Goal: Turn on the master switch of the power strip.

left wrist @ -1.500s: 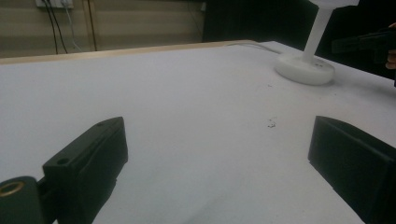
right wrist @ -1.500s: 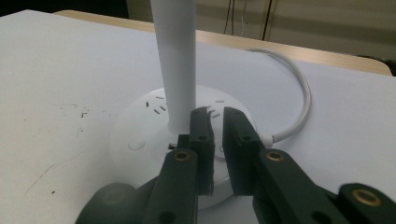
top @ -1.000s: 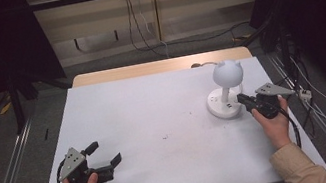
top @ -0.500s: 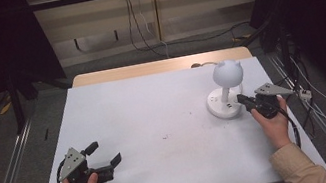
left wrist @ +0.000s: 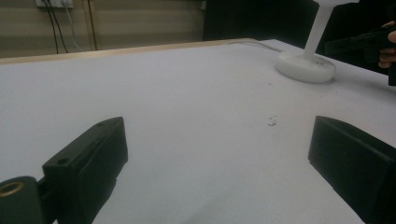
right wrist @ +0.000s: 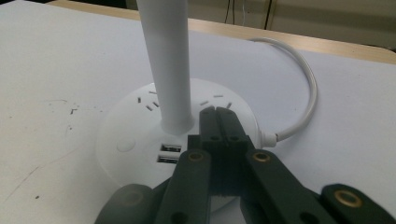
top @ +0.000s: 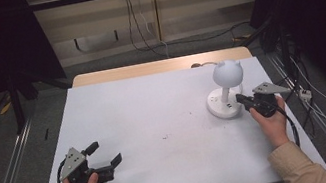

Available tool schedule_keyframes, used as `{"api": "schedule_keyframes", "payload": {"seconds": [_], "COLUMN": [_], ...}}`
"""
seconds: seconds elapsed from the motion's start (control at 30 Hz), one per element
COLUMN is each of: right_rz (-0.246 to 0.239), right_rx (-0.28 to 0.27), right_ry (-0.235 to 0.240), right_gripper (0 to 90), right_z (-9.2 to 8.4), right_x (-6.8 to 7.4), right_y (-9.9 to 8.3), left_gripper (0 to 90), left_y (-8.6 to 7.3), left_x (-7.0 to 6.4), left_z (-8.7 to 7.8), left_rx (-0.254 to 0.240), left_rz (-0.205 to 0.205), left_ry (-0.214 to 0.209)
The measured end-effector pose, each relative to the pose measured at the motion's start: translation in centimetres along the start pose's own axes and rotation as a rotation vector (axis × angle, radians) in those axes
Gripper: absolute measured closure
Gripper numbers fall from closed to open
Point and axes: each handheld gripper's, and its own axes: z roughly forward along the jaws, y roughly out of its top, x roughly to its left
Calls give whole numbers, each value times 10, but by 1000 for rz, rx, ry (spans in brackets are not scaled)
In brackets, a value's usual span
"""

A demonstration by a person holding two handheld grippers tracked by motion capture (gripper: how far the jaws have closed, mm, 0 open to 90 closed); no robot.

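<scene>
- table (top: 156, 123): white top, bare in the middle; nothing blocks the work
- lamp (top: 226, 91): stands upright at the far right; its round base (right wrist: 140, 135) carries sockets and a button
- right gripper (right wrist: 218, 114): jaws shut tight, empty, tips over the base beside the stem; press straight down, gently, lest the lamp tip
- left gripper (top: 104, 156): jaws wide open, idle near the front left edge

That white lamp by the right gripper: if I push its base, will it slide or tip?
The lamp probably slides: its round base is wide and flat on the table. Pushed high on the thin stem, it may tip. Its cord could drag.
</scene>
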Motion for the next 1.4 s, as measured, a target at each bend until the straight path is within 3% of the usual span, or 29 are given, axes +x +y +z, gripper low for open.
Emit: {"api": "schedule_keyframes", "payload": {"seconds": [1.4], "right_rz": [-16], "right_rx": [29], "right_ry": [-29], "right_gripper": [900], "right_z": [11], "right_x": [-5], "right_y": [-4], "left_gripper": [45], "left_y": [-1], "left_x": [-1], "left_z": [2], "left_rx": [14], "left_rz": [2], "left_ry": [-8]}}
